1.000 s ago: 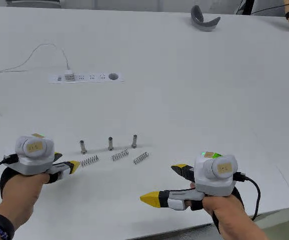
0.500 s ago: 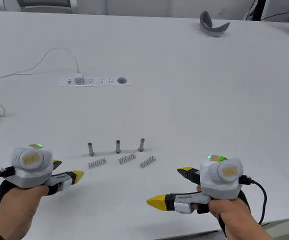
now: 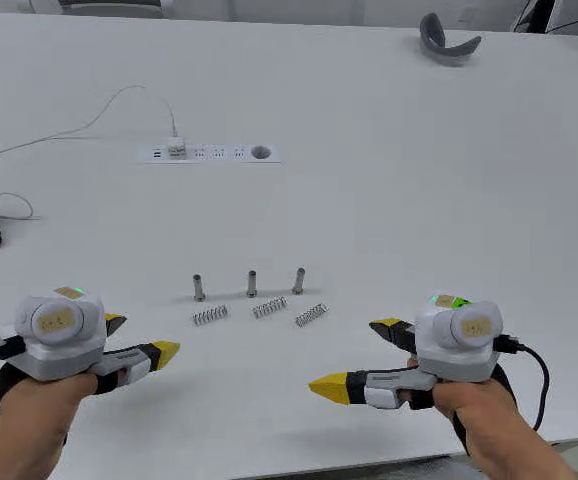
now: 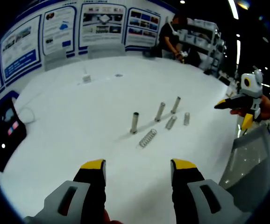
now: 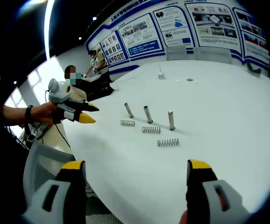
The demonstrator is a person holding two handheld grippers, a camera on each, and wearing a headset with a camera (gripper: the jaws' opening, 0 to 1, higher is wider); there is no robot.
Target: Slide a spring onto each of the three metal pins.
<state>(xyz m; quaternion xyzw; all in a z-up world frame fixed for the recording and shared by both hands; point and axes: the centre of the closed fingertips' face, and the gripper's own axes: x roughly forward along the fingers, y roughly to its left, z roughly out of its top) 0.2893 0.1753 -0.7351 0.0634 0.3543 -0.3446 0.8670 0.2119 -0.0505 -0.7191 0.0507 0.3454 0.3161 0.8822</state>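
So I'm holding my left gripper (image 3: 139, 336) and right gripper (image 3: 357, 355) out over the table (image 3: 419, 200), both hanging well on my side of the power strip (image 3: 209, 153), and both are gaping wide with nothing between the jaws. The three pins (image 3: 252, 284) are standing upright in a row between the power strip and my grippers. The three springs (image 3: 269, 307) are lying flat just beyond them from the power strip, none slid on yet.
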